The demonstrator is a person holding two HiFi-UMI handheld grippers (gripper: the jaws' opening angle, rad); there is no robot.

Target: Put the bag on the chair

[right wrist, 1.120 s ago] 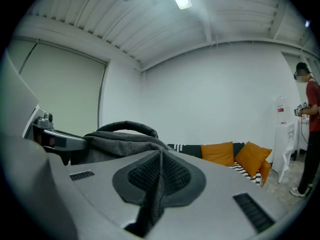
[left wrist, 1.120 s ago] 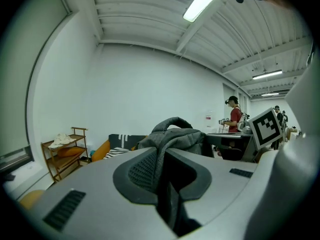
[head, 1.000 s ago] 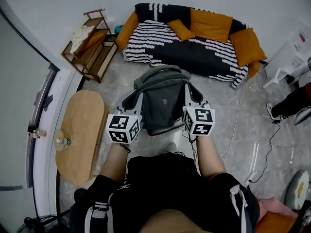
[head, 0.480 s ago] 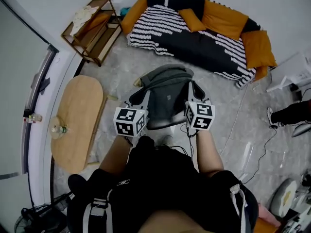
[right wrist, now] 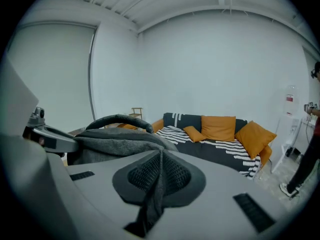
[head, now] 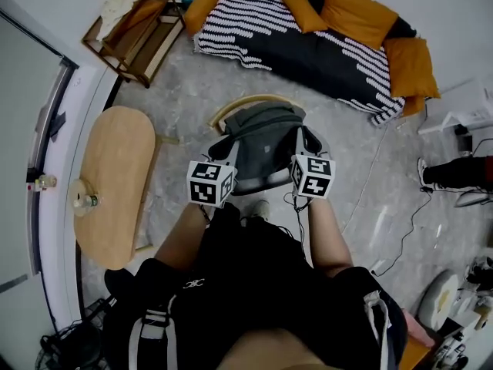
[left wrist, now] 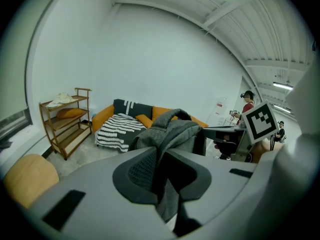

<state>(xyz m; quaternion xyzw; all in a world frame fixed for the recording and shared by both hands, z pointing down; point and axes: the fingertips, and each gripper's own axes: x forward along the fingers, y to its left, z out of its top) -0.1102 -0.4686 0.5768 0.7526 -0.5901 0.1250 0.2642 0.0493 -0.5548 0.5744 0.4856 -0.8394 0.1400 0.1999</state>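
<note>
Fabric of the grey bag (head: pixel 262 141) is pinched in both tools. The left gripper (head: pixel 228 149) has its jaws nearly together on a fold at the bag's left side, and in the left gripper view the cloth runs down between the pads. The right gripper (head: pixel 303 141) is likewise nearly closed, with a strip of the same grey cloth clamped between its pads. The bag hangs between the two at the centre of the head view, carry handle on top, directly over the chair (head: pixel 248 101). Only the curved pale-wood backrest of the chair shows, just above the bag. Whether the bag touches the seat cannot be told.

A small patch (head: pixel 266 151) sits on the bag's front, too small to read. Each gripper's cube carries black-and-white square markers with no letters. A red-and-white notice (right wrist: pixel 289 98) on the far wall, at the right of the right gripper view, is also illegible.

A black sofa (head: pixel 323 60) with a white-striped throw and orange cushions fills the top of the head view. A wooden shelf (head: pixel 135 25) stands at upper left and an oval wooden table (head: pixel 112 183) at left.
</note>
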